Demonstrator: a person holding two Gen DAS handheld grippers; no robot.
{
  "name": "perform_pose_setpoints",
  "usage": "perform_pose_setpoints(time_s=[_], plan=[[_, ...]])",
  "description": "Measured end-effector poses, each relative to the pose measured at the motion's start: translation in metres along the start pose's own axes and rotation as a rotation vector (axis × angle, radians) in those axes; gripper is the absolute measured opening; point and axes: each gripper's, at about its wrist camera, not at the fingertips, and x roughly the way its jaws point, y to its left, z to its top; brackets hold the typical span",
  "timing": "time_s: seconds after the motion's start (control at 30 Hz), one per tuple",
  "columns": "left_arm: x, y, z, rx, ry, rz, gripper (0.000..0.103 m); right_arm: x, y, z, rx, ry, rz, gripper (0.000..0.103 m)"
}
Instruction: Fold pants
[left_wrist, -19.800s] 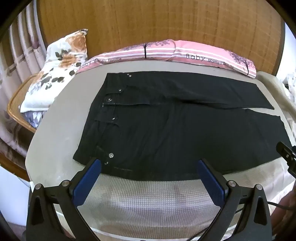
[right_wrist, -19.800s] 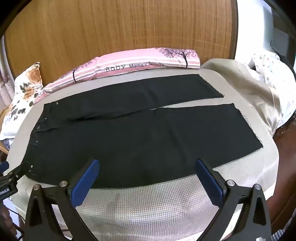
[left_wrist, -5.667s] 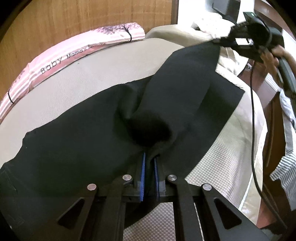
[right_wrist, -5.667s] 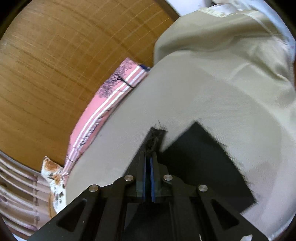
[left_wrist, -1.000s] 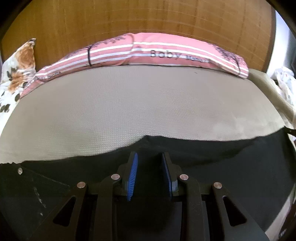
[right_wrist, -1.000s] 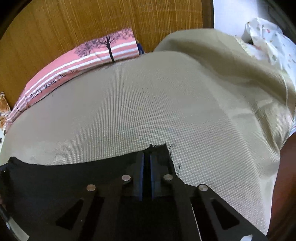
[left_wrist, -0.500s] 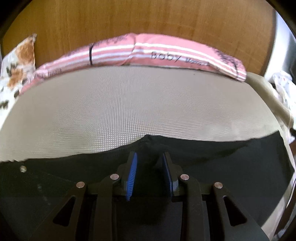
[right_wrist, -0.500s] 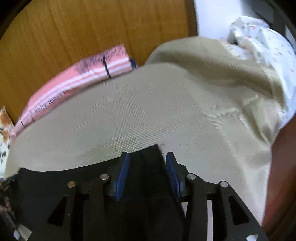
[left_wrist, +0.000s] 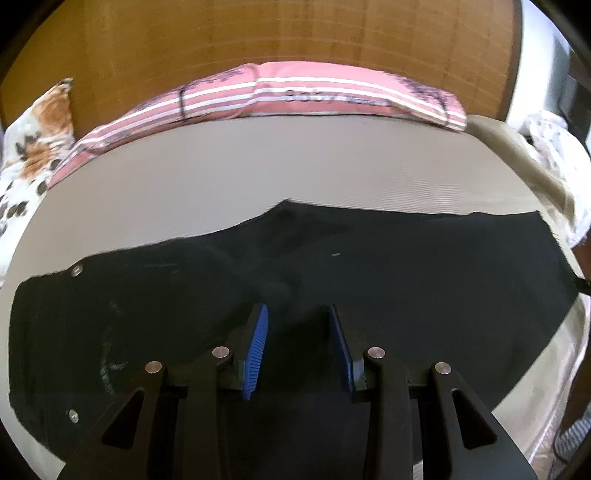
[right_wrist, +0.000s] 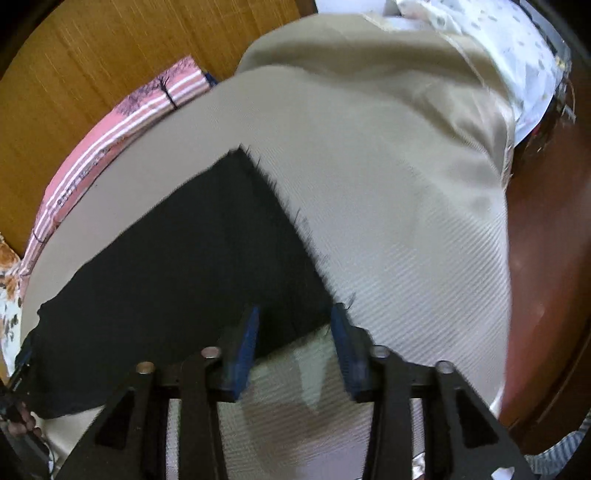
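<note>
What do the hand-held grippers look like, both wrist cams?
Both look the same. The left hand-held gripper has two black fingers with triangular cut-outs, round silver bolt heads and ribbed blue pads on the inner faces. The right hand-held gripper shows the same black fingers, silver bolts and blue pads, blurred here. No cables, markings or sleeves show on either.

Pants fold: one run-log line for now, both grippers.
black pants: folded lengthwise, flat on beige bed cover | left gripper: jaws just opening, fabric between, unpinched | right gripper: open, pants corner between pads, unpinched
</note>
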Motion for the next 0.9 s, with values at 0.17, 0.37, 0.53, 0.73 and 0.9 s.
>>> perform_pose_setpoints(time_s=[0.17,0.37,0.53,0.73,0.9], plan=[[0.008,0.021,-0.008,-0.067,0.023,0.009,0.036,-0.003,0.018,0.008,-0.080,-0.056,-0.077,0.003],[0.017,0.022,-0.021,-0.077,0.019,0.021,0.036,0.009,0.021,0.001,-0.095,-0.045,-0.147,0.003],[0.012,0.021,-0.014,-0.056,0.045,-0.001,0.039,-0.004,0.030,0.004,-0.077,-0.027,-0.156,0.043],[-0.009,0.041,-0.016,-0.074,0.019,-0.038,0.051,-0.034,0.097,0.022,-0.197,-0.095,-0.063,0.044],[-0.004,0.057,-0.036,-0.106,0.064,-0.064,0.051,-0.012,0.206,0.033,-0.385,-0.019,0.179,0.044]])
